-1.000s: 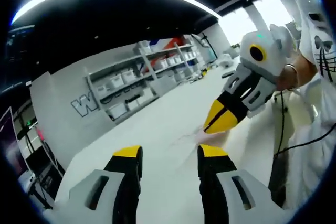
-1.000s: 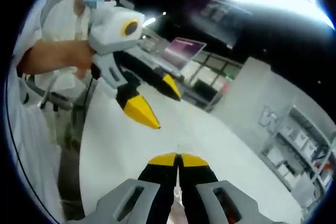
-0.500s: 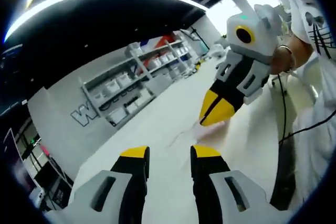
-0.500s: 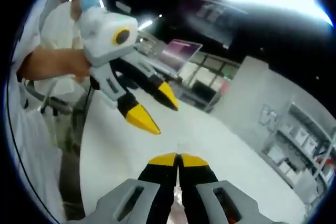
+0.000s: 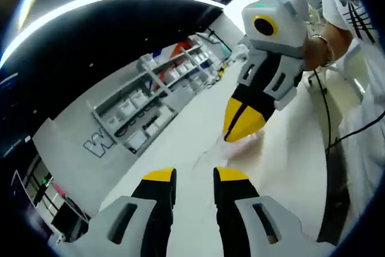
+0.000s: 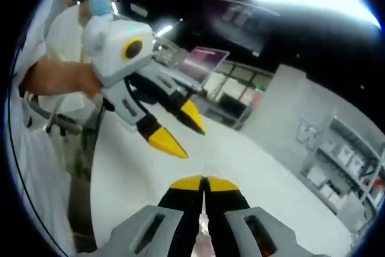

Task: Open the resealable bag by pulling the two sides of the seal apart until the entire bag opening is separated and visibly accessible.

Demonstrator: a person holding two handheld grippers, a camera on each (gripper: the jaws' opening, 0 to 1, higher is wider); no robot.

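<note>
The right gripper (image 6: 204, 180) is holding its jaws pressed together, and a thin pale edge of the resealable bag (image 5: 243, 144) is coming out between them in the right gripper view. In the left gripper view the same gripper is pointing down at the white table (image 5: 192, 142), with a faint pinkish, transparent piece of the bag hanging just under its yellow tips. The left gripper (image 5: 194, 176) is standing with its jaws parted and nothing between them, near the bag but apart from it.

So the task is looking only started: one side of the seal seems pinched, the other side is not yet taken, and no opening is showing. The bag is very blurred, so its direction is uncertain; its long axis is probably running down from the right gripper toward the table.
</note>
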